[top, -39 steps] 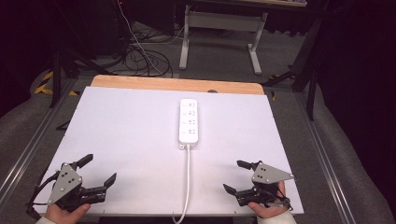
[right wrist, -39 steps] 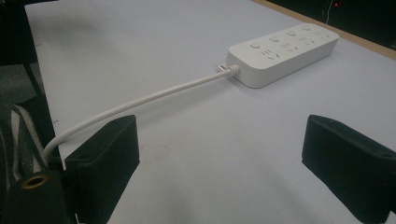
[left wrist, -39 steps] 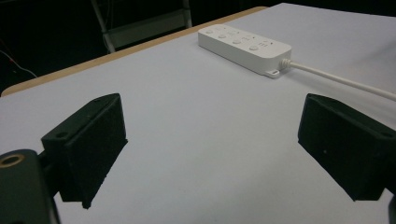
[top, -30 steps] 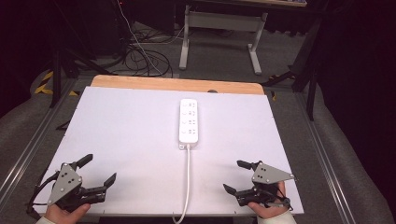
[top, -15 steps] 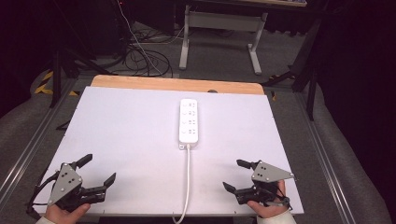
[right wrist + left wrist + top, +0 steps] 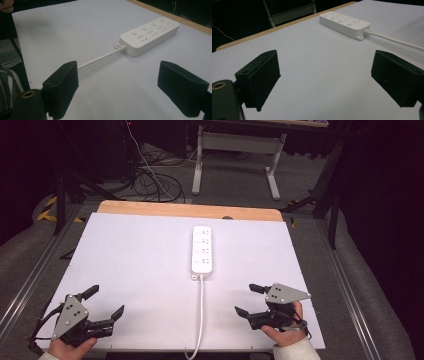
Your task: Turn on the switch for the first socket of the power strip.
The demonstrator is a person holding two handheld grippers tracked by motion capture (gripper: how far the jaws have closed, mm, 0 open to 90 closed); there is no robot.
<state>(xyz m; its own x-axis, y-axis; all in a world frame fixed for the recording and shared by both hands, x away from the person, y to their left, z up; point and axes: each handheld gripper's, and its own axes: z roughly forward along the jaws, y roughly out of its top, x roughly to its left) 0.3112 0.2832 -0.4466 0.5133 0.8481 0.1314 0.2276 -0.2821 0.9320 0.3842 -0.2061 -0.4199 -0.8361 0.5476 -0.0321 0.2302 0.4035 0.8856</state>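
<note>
both grippers gape; high view adds power strip's (image 6: 202,250) trailing cord (image 6: 200,320).

Wide-open right tool (image 6: 117,87) over white table (image 6: 75,27), power strip (image 6: 150,35) and cord (image 6: 100,58) beyond.

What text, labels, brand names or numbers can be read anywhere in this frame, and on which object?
None can be read.
Power strip: round buttons and socket slots show on its white top in both gripper views, but no legible print.
Left claw and right claw: grey plates bear only holes, no lettering.
White table sheet: blank.
</note>
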